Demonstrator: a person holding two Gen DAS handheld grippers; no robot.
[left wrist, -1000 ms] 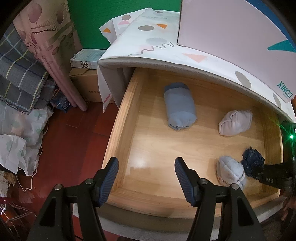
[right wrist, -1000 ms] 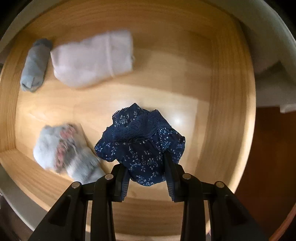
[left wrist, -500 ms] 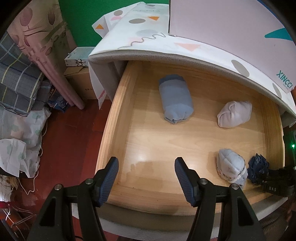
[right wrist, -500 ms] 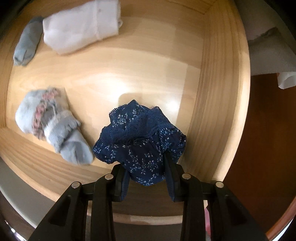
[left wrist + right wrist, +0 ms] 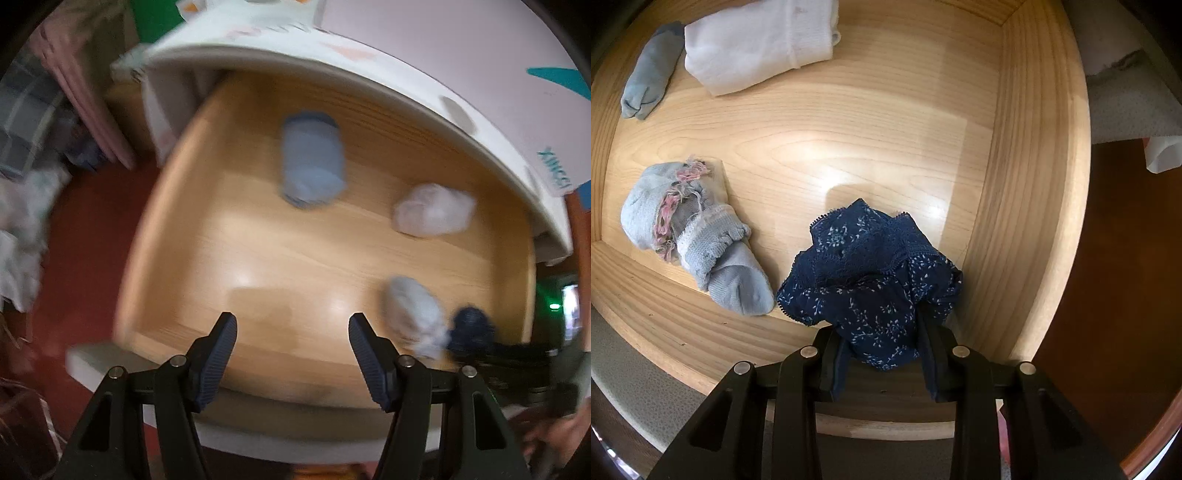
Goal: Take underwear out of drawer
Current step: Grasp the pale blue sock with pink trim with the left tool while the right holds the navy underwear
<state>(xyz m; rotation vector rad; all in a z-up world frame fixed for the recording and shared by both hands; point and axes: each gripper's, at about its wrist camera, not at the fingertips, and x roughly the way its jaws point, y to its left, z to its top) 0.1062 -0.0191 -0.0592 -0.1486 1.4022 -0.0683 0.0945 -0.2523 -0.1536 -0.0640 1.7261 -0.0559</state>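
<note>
Navy underwear bunched, no clear long axis, lace edge toward upper frame; pinched in right claw. Left claw half open, empty.

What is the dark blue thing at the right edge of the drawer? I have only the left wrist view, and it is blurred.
Observer: It is navy floral underwear with a lace trim, clamped between the fingers of the right gripper.
Operator: Is it lying on the drawer floor?
Observer: I cannot tell for sure; it bunches above the pads, near the right wall of the wooden drawer.
Operator: And the pale lump beside it?
Observer: A light blue sock bundle with a frayed pink trim, lying apart from the underwear.
Operator: Does my left gripper hold something?
Observer: No, the left gripper is open and holds nothing.
</note>
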